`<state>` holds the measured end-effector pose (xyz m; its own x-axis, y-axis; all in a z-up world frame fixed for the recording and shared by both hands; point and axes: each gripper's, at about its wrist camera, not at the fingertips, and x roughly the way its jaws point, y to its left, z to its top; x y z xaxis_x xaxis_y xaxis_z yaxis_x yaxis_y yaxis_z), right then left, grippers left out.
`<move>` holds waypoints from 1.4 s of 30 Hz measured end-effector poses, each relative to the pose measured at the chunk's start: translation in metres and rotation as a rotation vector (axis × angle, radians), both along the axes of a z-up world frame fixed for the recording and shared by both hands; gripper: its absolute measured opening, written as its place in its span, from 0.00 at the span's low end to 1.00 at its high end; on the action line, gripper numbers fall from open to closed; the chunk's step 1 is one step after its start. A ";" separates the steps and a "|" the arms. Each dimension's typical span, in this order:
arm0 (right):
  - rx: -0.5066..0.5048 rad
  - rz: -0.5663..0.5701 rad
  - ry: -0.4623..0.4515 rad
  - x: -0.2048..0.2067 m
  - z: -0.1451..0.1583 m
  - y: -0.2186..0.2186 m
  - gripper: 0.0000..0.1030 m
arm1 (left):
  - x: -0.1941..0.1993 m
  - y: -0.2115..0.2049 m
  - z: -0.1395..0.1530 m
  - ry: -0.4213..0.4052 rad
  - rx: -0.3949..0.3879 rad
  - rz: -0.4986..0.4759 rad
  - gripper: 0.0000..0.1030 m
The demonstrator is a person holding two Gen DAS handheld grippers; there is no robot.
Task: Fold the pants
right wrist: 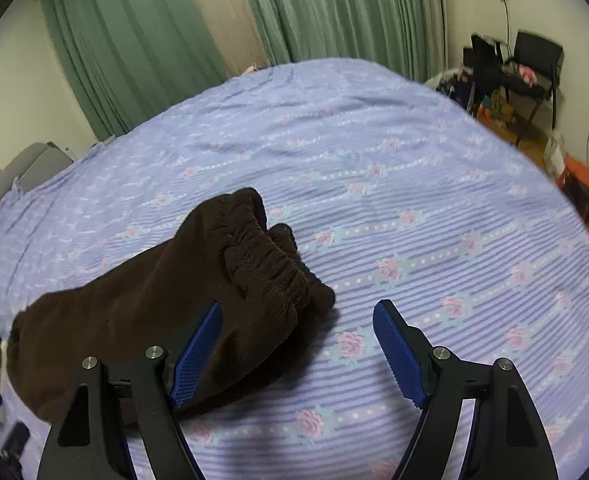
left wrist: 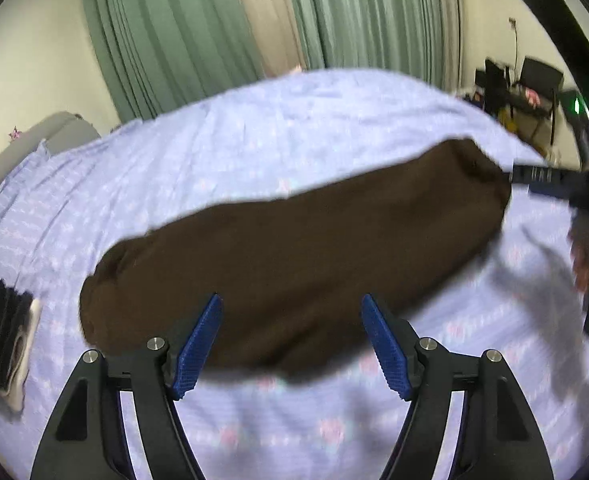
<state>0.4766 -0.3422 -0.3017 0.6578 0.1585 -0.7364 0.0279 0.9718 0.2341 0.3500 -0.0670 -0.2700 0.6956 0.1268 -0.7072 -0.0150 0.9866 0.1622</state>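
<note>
Dark brown pants lie folded lengthwise on a lilac flowered bedspread. My left gripper is open and empty, just above the near edge of the pants. In the right wrist view the pants end in a gathered elastic waistband. My right gripper is open and empty, close by the waistband, its left finger over the cloth. It also shows in the left wrist view at the pants' right end.
A stack of folded dark and white clothes lies at the bed's left edge. Green curtains hang behind the bed. A black chair and clutter stand at the right, with an orange stool nearby.
</note>
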 end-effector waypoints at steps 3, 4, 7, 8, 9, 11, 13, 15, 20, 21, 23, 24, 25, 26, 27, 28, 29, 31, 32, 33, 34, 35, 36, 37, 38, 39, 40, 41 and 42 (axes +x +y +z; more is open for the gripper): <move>0.097 -0.038 0.036 0.013 -0.015 -0.008 0.75 | 0.027 0.001 -0.018 0.024 -0.039 -0.003 0.42; 0.138 -0.052 0.048 0.018 -0.021 -0.011 0.75 | 0.031 0.001 -0.027 0.050 -0.048 0.000 0.40; 0.237 -0.085 0.086 0.031 -0.039 -0.020 0.76 | 0.035 0.005 -0.059 0.175 -0.122 0.032 0.37; 0.253 -0.081 0.098 0.035 -0.045 -0.018 0.76 | 0.032 0.004 -0.066 0.182 -0.127 0.041 0.37; 0.249 -0.062 0.114 0.040 -0.051 -0.014 0.75 | 0.026 0.000 -0.071 0.171 -0.105 0.041 0.37; 0.239 -0.040 0.128 0.046 -0.058 -0.007 0.76 | 0.021 -0.010 -0.075 0.147 -0.033 0.030 0.38; 0.262 -0.056 0.134 0.049 -0.062 -0.007 0.70 | 0.022 -0.006 -0.075 0.153 -0.040 0.034 0.38; 0.316 -0.056 0.141 0.050 -0.062 -0.010 0.48 | 0.024 -0.002 -0.074 0.164 -0.067 0.039 0.38; 0.359 -0.101 0.029 0.017 -0.021 -0.019 0.38 | 0.025 0.002 -0.067 0.193 -0.084 0.000 0.39; 0.332 -0.106 0.027 0.013 -0.017 -0.016 0.38 | 0.026 0.001 -0.059 0.185 -0.068 -0.006 0.40; 0.314 -0.111 0.051 0.011 -0.019 -0.015 0.38 | 0.026 -0.001 -0.040 0.112 -0.060 -0.019 0.45; 0.317 -0.109 0.057 0.010 -0.020 -0.015 0.38 | 0.025 -0.002 -0.033 0.085 -0.060 -0.024 0.45; 0.322 -0.112 0.062 0.008 -0.021 -0.016 0.38 | 0.027 -0.004 -0.025 0.051 -0.063 -0.036 0.46; 0.329 -0.115 0.062 0.005 -0.020 -0.017 0.38 | 0.030 -0.005 -0.022 0.041 -0.069 -0.044 0.46; 0.331 -0.114 0.055 0.003 -0.018 -0.017 0.38 | 0.040 -0.005 -0.023 0.053 -0.087 -0.044 0.46; 0.322 -0.113 0.046 -0.001 -0.014 -0.016 0.38 | 0.046 -0.003 -0.026 0.068 -0.099 -0.040 0.43; 0.297 -0.110 0.033 -0.005 -0.007 -0.011 0.38 | 0.052 -0.001 -0.030 0.081 -0.107 -0.031 0.38; 0.250 -0.096 0.004 -0.013 0.009 -0.004 0.38 | 0.066 0.006 -0.043 0.129 -0.139 -0.004 0.33; 0.233 -0.091 -0.010 -0.017 0.016 -0.002 0.38 | 0.071 0.008 -0.049 0.157 -0.156 0.005 0.33; 0.209 -0.081 -0.029 -0.022 0.027 0.003 0.38 | 0.075 0.011 -0.058 0.194 -0.182 0.011 0.33; 0.189 -0.071 -0.041 -0.027 0.035 0.008 0.38 | 0.081 0.015 -0.066 0.229 -0.212 0.010 0.33; 0.177 -0.061 -0.046 -0.028 0.042 0.012 0.38 | 0.083 0.017 -0.068 0.241 -0.223 0.007 0.33; 0.155 -0.049 -0.049 -0.030 0.050 0.020 0.38 | 0.084 0.021 -0.064 0.251 -0.232 -0.001 0.33; 0.125 -0.049 -0.054 -0.032 0.058 0.026 0.38 | 0.084 0.025 -0.056 0.245 -0.245 0.001 0.33; 0.103 -0.049 -0.062 -0.034 0.065 0.031 0.38 | 0.081 0.029 -0.048 0.230 -0.256 0.006 0.33; 0.090 -0.050 -0.070 -0.037 0.073 0.034 0.38 | 0.077 0.037 -0.033 0.198 -0.276 0.016 0.35; 0.077 -0.051 -0.075 -0.039 0.082 0.040 0.38 | 0.069 0.046 -0.015 0.169 -0.284 0.034 0.46; 0.064 -0.057 -0.078 -0.041 0.093 0.050 0.38 | 0.063 0.053 -0.002 0.159 -0.278 0.051 0.55; 0.056 -0.060 -0.079 -0.040 0.098 0.055 0.38 | 0.054 0.067 0.017 0.156 -0.265 0.073 0.56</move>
